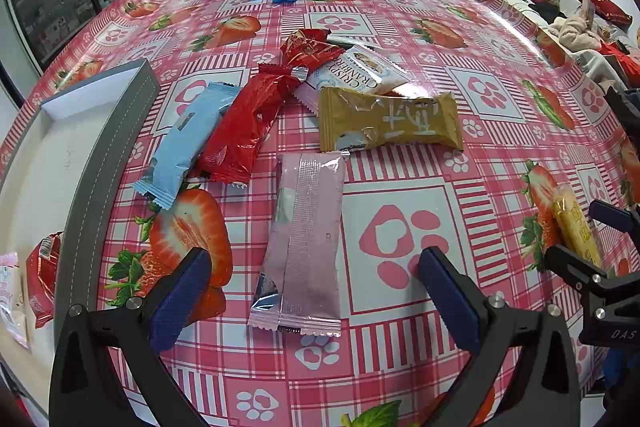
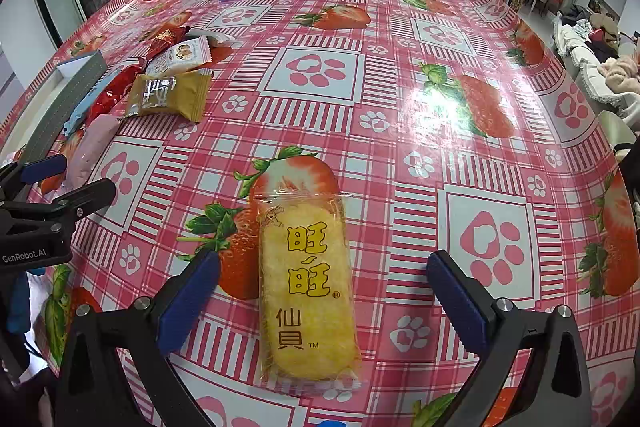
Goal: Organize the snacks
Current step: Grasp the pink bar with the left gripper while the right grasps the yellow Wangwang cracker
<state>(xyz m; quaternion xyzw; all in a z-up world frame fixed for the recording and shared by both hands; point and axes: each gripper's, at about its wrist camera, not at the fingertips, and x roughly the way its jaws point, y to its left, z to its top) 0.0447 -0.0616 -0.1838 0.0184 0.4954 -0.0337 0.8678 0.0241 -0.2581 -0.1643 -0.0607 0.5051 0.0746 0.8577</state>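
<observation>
Both grippers are hovering with fingers spread wide, the right gripper (image 2: 322, 287) straddling the rice cracker packet (image 2: 306, 291) (light, crinkly, probably brittle), best pinched gently across its middle.

Both tools are built alike: the left gripper (image 1: 316, 291) and the right gripper (image 2: 322, 293) each have a black, angular frame with triangular cut-outs that forks into two arms. Each arm ends in a dark blue finger pad (image 1: 182, 301) with a ribbed inner face. Round silver screws (image 1: 134, 303) sit at the joints. White lettering reading "GenRobot.AI" (image 2: 24, 257) marks the left gripper's black body, seen from the right wrist camera.
</observation>
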